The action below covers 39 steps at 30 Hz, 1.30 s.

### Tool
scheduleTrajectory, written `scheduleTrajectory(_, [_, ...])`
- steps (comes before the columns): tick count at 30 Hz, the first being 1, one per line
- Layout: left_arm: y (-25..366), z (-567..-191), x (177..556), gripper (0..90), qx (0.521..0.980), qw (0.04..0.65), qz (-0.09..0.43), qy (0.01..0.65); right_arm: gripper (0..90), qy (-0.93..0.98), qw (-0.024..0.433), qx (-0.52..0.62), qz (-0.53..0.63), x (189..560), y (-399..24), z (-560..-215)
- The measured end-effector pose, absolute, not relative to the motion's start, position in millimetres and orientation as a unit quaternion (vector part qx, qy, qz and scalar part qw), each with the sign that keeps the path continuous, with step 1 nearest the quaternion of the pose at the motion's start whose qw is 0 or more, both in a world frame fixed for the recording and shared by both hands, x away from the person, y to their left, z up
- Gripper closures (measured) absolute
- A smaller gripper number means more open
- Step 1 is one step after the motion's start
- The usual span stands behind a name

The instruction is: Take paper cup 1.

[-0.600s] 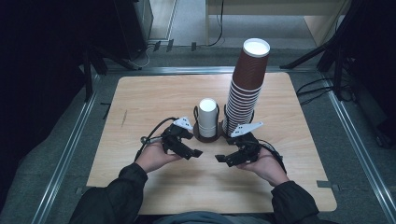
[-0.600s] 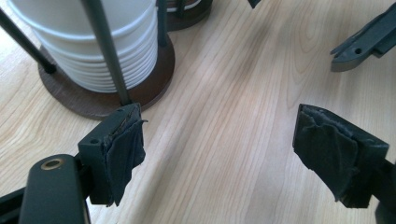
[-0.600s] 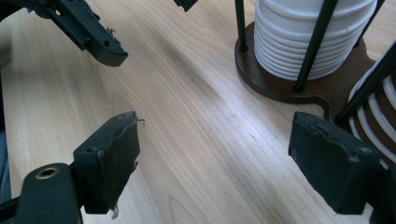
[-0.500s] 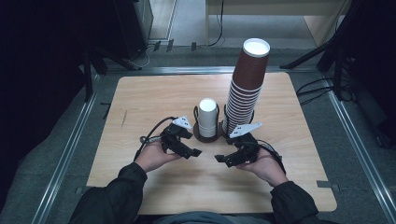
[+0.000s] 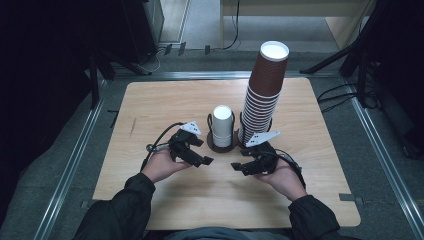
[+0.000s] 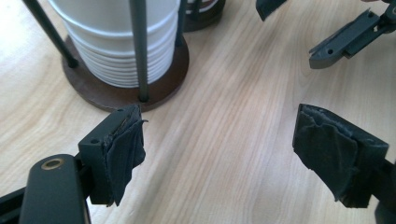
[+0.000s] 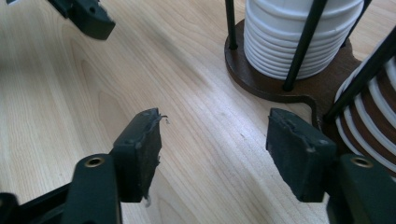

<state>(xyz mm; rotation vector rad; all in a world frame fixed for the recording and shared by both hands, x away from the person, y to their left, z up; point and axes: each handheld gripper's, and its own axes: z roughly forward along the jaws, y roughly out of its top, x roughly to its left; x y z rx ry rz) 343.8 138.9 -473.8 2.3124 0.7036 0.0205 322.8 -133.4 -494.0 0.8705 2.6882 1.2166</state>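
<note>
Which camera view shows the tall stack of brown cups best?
The high view: it shows the tall stack of brown cups whole, from its holder up to the white top. The right gripper view catches just a few brown and white rims at its right edge. The left gripper view looks at the short white stack instead.

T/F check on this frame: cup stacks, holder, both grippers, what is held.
1. The brown cup stack is taller than the white stack. True.
2. The left gripper holds a cup. False: its jaws are open over bare table.
3. Both stacks stand in the brown holder. True.
4. The right gripper is shut on the holder's rod. False: its jaws are open, with nothing between them.
</note>
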Motion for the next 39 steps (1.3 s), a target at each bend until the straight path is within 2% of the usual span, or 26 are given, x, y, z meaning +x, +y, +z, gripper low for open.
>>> scheduleTrajectory(4, [141.8,-471.6,345.4,16.5,0.893,0.357,0.009,0.274,39.3,0.872,0.032,0.284,0.397,323.5,-132.8,-494.0])
scheduleTrajectory(6, [143.4,-470.3,346.4,16.6,0.892,0.357,0.008,0.276,44.4,0.870,0.022,0.291,0.398,325.2,-133.5,-494.1])
scheduleTrajectory(13, [149.0,-465.2,351.9,15.1,0.890,0.367,0.002,0.270,50.7,0.868,0.020,0.297,0.399,326.9,-134.3,-494.9])
scheduleTrajectory(24, [148.2,-450.9,359.4,13.3,0.890,0.366,0.004,0.272,55.3,0.857,0.042,0.307,0.411,328.6,-134.5,-491.5])
scheduleTrajectory(36, [155.4,-417.4,389.0,13.6,0.890,0.371,0.026,0.264,66.5,0.848,0.053,0.322,0.418,333.9,-117.1,-489.9])
scheduleTrajectory(39, [153.9,-409.5,396.2,13.6,0.891,0.373,0.029,0.258,72.8,0.845,0.061,0.329,0.417,336.3,-111.3,-492.4])
